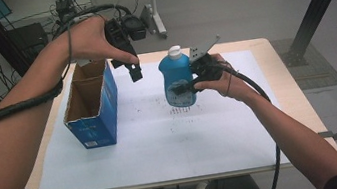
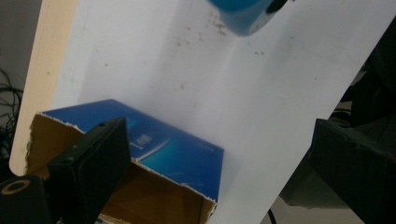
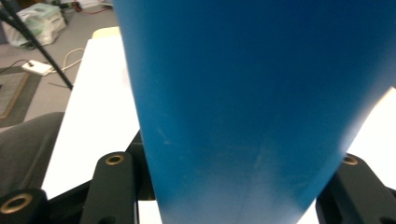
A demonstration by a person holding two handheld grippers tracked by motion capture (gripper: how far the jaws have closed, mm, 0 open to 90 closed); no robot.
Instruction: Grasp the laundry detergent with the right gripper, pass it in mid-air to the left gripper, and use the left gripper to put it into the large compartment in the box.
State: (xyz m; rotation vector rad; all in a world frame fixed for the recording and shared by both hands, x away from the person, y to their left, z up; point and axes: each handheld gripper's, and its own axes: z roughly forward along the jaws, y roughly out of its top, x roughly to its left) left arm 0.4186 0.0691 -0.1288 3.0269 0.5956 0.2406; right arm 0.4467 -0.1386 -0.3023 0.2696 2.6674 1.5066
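A blue bottle point(image 1: 176, 73) with a white cap stands upright above the middle of the white sheet point(image 1: 164, 145). My right gripper point(image 1: 186, 85) is shut on its lower body from the right. In the right gripper view the bottle point(image 3: 252, 102) sits between the two black jaws. Whether its base touches the sheet I cannot tell. My left gripper point(image 1: 133, 69) hangs open and empty in the air, pointing down, just right of an open-topped blue cardboard box point(image 1: 93, 121). The left gripper view looks down on the box point(image 2: 182, 158) and the bottle's base point(image 2: 243, 16).
The box stands at the left part of the wooden table point(image 1: 286, 82). Small dark specks mark the sheet under the bottle. Cables trail from both grippers. A desk leg point(image 1: 157, 15) and a black post point(image 1: 317, 1) stand on the floor beyond the table.
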